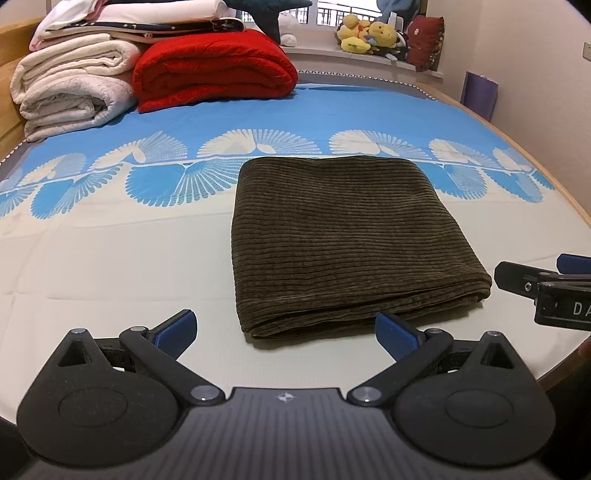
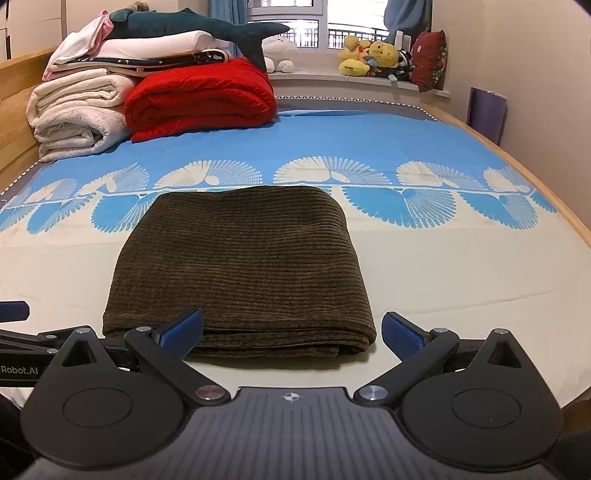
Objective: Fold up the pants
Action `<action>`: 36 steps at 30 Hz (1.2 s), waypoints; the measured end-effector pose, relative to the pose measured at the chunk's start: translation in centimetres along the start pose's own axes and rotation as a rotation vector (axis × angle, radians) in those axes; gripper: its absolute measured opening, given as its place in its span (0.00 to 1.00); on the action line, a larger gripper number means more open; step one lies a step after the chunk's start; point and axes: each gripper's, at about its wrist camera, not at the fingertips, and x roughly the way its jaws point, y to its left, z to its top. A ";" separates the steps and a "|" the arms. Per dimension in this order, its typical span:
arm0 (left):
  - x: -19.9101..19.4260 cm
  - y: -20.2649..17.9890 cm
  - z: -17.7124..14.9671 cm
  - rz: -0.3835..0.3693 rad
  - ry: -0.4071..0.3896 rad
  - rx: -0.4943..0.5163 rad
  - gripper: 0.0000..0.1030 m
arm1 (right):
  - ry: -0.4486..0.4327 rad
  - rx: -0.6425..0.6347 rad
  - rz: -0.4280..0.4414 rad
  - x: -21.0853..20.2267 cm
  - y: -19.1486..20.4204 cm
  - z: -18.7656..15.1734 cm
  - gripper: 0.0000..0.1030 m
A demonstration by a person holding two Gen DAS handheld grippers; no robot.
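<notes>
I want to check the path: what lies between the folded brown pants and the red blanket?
Only bare bedsheet lies between the pants and the red blanket, clearest in the right wrist view.

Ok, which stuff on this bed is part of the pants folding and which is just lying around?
Part of the job:
- folded brown corduroy pants
- left gripper, jaws open
- right gripper, jaws open

Just lying about:
- red blanket
- white blankets
- shark plush
- yellow plush toys

A home bedroom: a wide bed with a blue-and-cream fan-patterned sheet [image 2: 369, 140], folded red fleece blanket [image 2: 199, 98] and cream blankets [image 2: 74, 122] stacked far left, yellow plush toys [image 2: 373, 57] on the far windowsill, a dark blue plush shark [image 2: 192, 29].
</notes>
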 end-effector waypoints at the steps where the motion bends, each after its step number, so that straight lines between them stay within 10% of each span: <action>1: 0.0 0.0 0.0 -0.001 -0.001 0.001 1.00 | 0.000 -0.001 0.000 0.0 0.0 0.0 0.99; 36: 0.1 -0.1 -0.1 -0.018 -0.006 0.018 1.00 | 0.001 -0.004 0.008 0.1 0.3 -0.1 0.99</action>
